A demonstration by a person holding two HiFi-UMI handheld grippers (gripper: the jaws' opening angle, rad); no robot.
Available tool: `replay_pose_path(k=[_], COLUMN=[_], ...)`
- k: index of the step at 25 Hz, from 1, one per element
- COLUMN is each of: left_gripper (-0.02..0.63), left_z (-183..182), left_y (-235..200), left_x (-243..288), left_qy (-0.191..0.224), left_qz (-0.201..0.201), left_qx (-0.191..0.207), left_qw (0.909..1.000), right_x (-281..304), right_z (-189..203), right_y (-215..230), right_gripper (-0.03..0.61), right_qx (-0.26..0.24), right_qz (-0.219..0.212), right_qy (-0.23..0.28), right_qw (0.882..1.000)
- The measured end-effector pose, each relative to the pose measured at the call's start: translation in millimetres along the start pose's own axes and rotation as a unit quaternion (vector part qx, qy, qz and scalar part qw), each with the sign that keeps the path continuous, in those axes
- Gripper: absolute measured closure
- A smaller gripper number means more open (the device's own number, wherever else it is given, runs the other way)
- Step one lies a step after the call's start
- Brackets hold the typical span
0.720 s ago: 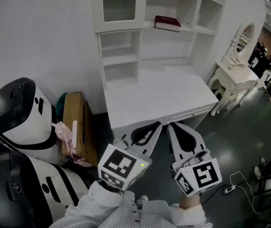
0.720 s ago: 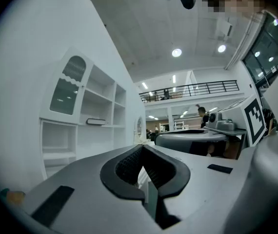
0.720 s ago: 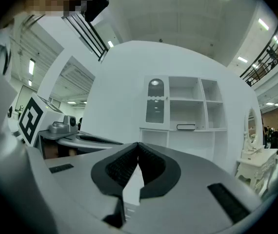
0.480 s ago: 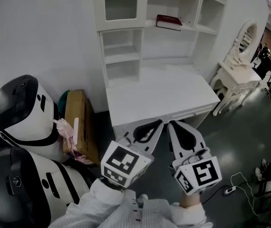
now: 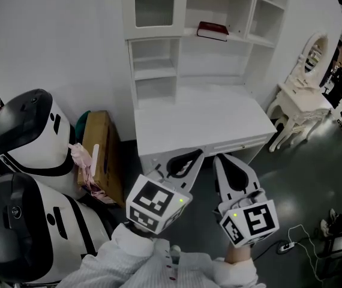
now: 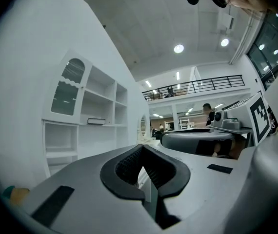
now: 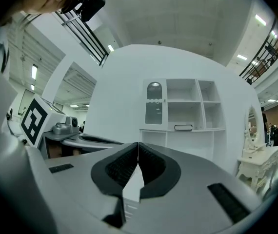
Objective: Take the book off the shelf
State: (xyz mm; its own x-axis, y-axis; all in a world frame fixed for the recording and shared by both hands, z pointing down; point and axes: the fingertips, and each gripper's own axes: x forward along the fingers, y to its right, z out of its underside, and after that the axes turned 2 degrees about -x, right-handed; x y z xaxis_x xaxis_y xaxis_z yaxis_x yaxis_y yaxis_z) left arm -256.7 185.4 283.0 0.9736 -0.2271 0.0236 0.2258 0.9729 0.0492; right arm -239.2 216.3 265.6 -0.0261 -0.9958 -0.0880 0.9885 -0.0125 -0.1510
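The book (image 5: 212, 30) is dark red and lies flat on a shelf (image 5: 243, 38) of the white hutch (image 5: 159, 53), which stands at the back of a white desk (image 5: 201, 122). It sits in the wide middle compartment, a little left of its centre, and nothing touches it. Both grippers are held low, in front of the near edge of the desk and well apart from the book, and they point toward the hutch. The left gripper (image 5: 200, 155) has its jaws pressed together, the tips meeting, with nothing between them. The right gripper (image 5: 217, 156) is just beside it, and its jaws are also pressed together and pinch nothing. In each gripper view the book shows small and far away on the shelf, above the closed tips. White sleeves (image 5: 147, 260) show at the bottom of the head view. To the left of the desk a brown box (image 5: 99, 149) stands on the floor against the wall, beside two white and black machines (image 5: 27, 137). To the right of the desk stands a white dressing table (image 5: 300, 104) with an oval mirror.
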Motion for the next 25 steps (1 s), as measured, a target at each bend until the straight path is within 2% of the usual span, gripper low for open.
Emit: replay_pose_path(k=[6,11,18,25], left_gripper=[0.604,0.604,0.604,0.604], left_z=[7,11,22,21], left_y=[21,20,-8,-59], left_x=[8,22,59,121], left_qy=[-0.009,-0.013,-0.019,-0.017], left_qz=[-0.001,-0.001,-0.004,0.003], left_qx=[-0.004,-0.008,-0.017,-0.018], left_qw=[1.0000,0.9999,0.9997,0.9997], right_x=[-20,-17,16,76], right_z=[10,19,34,45], right_y=[8,19,50,95], right_gripper=[0.563,0.563,0.563,0.563], right_qx=[0.005,0.011,0.013,0.014], right_qz=[-0.013,-0.014,-0.011,-0.004], right_qy=[-0.010,-0.013,-0.023,-0.028], right_qw=[1.000,1.000,1.000,1.000])
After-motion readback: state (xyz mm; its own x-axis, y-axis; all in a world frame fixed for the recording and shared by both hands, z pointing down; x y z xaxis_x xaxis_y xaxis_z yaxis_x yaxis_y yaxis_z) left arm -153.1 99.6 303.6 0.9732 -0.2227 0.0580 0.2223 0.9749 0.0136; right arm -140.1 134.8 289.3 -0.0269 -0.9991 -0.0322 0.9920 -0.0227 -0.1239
